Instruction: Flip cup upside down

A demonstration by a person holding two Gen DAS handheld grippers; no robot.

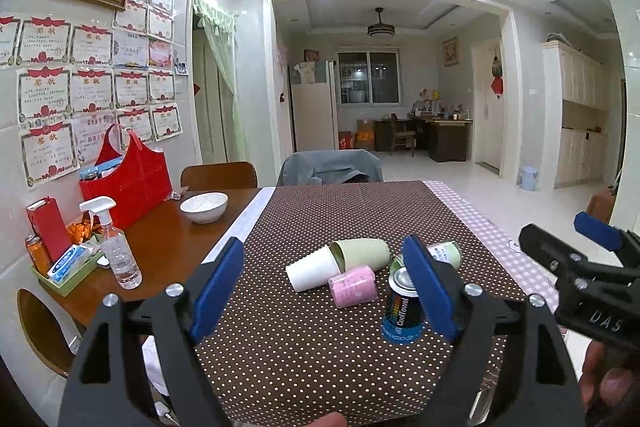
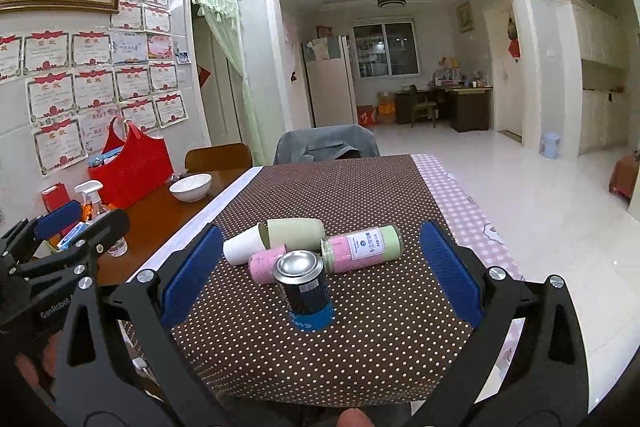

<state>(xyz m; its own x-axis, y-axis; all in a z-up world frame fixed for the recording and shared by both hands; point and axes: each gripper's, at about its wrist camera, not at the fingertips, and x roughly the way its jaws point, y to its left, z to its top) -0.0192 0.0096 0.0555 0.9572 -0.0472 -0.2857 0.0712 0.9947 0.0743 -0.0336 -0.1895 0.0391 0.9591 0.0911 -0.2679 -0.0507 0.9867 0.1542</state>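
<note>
Two big things fill our view first: the brown wooden table (image 2: 160,211) and the brown cloth with white dots (image 2: 340,327) lying over it. We see a pink checked cloth (image 2: 460,211) peeking out along the right edge.

Our left gripper (image 1: 328,287) has its blue pads wide apart and holds nothing. Our right gripper (image 2: 320,267) is spread wide too, with nothing between its pads.

Next comes the red bag (image 1: 128,183) by the wall, then the clear spray bottle (image 1: 116,247) and the white bowl (image 1: 204,206) on the bare wood.

In the middle of the dotted cloth we see a small bunch of things. The pale green cup (image 2: 294,233) lies on its side, and the white paper cup (image 2: 242,247) lies on its side just beside it. The pink cup (image 2: 264,267) lies in front, touching them. A glass jar with pink and green inside (image 2: 362,247) lies on its side to the right. The dark blue can with a silver top (image 2: 304,283) stands up, nearest to us.
</note>
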